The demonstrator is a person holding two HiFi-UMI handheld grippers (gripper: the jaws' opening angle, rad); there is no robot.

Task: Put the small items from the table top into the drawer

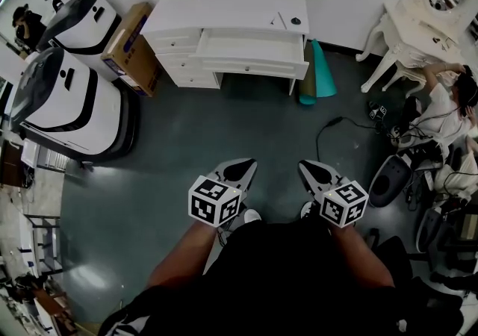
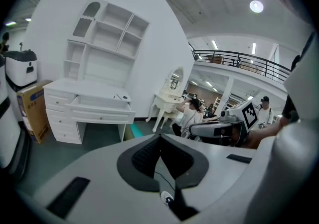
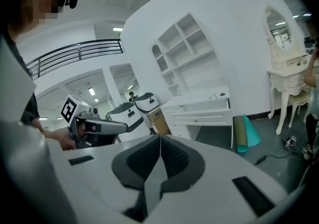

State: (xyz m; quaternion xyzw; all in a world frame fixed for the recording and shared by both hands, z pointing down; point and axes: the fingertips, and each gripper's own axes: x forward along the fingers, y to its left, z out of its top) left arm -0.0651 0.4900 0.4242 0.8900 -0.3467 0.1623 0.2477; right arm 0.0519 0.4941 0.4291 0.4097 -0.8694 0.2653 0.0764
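The white desk stands far ahead across the floor, with its wide drawer pulled open. On the desk top lie a small dark round item and a thin pen-like item. My left gripper and right gripper are held side by side low in the head view, well short of the desk. Both are shut with nothing between the jaws. The left gripper view shows its jaws closed and the desk at the left. The right gripper view shows its closed jaws and the desk.
A cardboard box and two large white machines stand left of the desk. Rolled teal and olive mats lean by its right leg. A cable crosses the floor. A dressing table and a seated person are at the right.
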